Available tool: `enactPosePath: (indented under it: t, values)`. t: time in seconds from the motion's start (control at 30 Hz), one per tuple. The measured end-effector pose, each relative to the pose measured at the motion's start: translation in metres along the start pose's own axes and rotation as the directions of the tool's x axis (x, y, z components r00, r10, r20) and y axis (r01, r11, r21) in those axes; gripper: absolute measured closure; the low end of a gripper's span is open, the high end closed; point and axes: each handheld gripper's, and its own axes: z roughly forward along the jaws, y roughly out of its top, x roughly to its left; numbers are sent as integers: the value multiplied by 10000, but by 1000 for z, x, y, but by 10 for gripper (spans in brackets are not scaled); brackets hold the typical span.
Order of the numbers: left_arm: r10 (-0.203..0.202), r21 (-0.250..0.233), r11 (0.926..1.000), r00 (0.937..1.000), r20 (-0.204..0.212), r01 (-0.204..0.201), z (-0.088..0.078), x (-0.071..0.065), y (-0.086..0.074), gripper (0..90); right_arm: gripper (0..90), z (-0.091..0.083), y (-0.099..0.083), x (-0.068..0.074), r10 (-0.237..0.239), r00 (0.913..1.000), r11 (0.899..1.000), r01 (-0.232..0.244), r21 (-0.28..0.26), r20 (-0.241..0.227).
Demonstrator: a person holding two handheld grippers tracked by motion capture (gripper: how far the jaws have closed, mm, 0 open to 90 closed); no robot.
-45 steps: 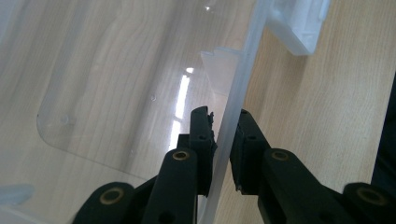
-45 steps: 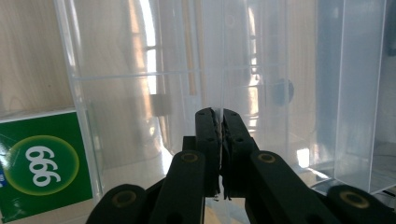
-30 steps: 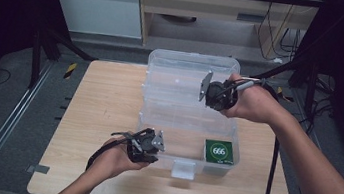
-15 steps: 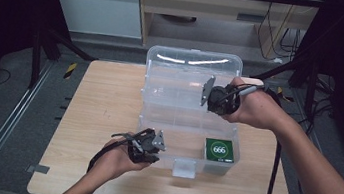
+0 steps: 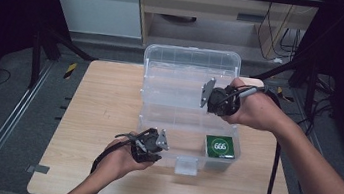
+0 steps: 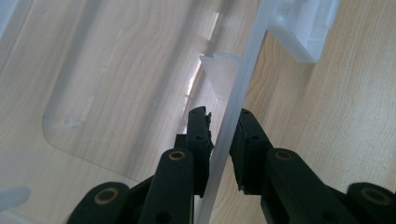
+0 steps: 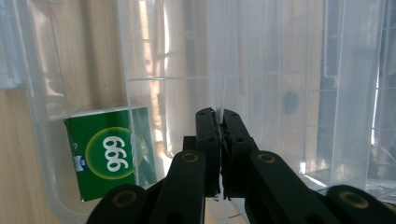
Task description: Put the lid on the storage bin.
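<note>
A clear plastic storage box [image 5: 176,123] stands on the wooden table [image 5: 98,107], its clear lid [image 5: 189,61] lifted. My right gripper [image 5: 208,94] is over the box, shut on a thin edge of the lid [image 7: 224,70]. In the right gripper view the jaws [image 7: 219,122] pinch this clear sheet. My left gripper [image 5: 163,143] is at the box's near left side. Its jaws [image 6: 223,126] straddle the front wall [image 6: 243,70] and close on it. A green packet [image 5: 220,146] with a white number lies in the near right corner of the box [image 7: 109,154].
The box's front latch [image 5: 186,165] hangs at the near wall and appears as a clear tab [image 6: 303,28] in the left gripper view. Bare table lies left of the box. Metal stands [image 5: 40,49] and cables sit beyond the table's edges.
My right gripper has drifted a little toward the near side with the lid edge still in it. The left gripper has stayed on the front wall.
</note>
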Motion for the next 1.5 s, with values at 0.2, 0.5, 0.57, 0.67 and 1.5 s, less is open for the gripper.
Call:
enactPosePath:
  t: [0.2, 0.5, 0.57, 0.67, 1.5]
  values:
    - [14, 8, 10000, 10000, -63, -14, 0, 0, 0, 774, 873, -3, -2, 9, -78, 10000, 9999, 78, -64, -31]
    - [46, -23, 10000, 9999, -146, -46, 1, -1, 0, 771, 872, -4, -8, 21, -3, 10000, 9996, 0, -285, -88]
    - [54, -26, 10000, 9999, -153, -55, 1, -1, 0, 771, 871, -3, -9, 22, 19, 9999, 9994, -23, -354, -119]
    - [58, -36, 10000, 9999, -157, -58, 1, -1, 0, 771, 869, -4, -9, 24, 12, 9999, 9997, -15, -261, -109]
    - [-153, -193, 9997, 9996, -247, 148, 1, -5, -3, 762, 859, -3, -15, 37, -2, 9999, 9985, -7, -543, -156]
